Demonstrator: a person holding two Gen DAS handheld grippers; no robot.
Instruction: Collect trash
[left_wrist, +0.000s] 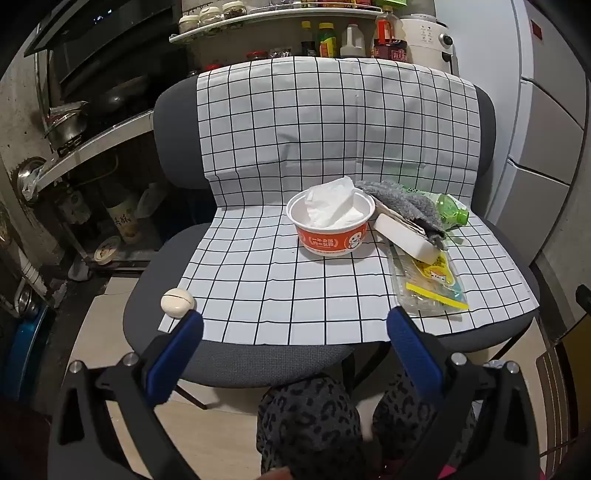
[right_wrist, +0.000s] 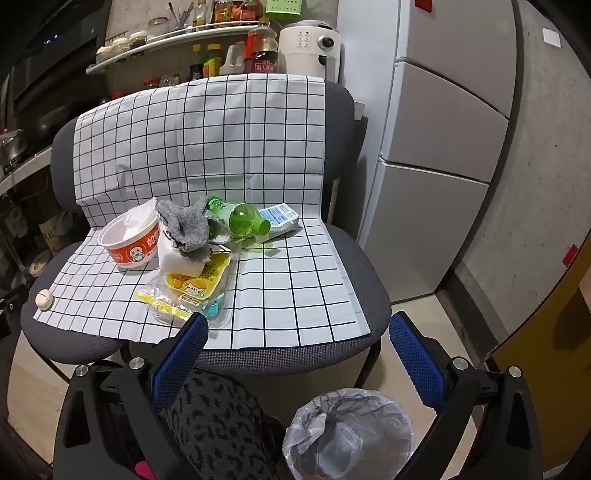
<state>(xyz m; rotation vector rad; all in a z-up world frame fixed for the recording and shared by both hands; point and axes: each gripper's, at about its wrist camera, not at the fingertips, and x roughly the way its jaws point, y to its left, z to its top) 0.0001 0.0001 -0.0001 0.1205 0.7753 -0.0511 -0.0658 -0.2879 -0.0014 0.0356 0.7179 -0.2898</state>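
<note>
Trash (right_wrist: 192, 254) on chair (right_wrist: 369, 288) — untouched

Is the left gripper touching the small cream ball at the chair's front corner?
Apart. In the left wrist view the left gripper stands open and empty, and the cream ball sits just beyond its left fingertip, with checked cloth visible between them.

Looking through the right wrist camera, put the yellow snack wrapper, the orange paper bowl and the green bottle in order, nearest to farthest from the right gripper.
From the right gripper:
1. Yellow snack wrapper, at the seat's front, just beyond the left finger.
2. Orange paper bowl, farther back on the left.
3. Green bottle, lying farthest back, near the backrest.
</note>
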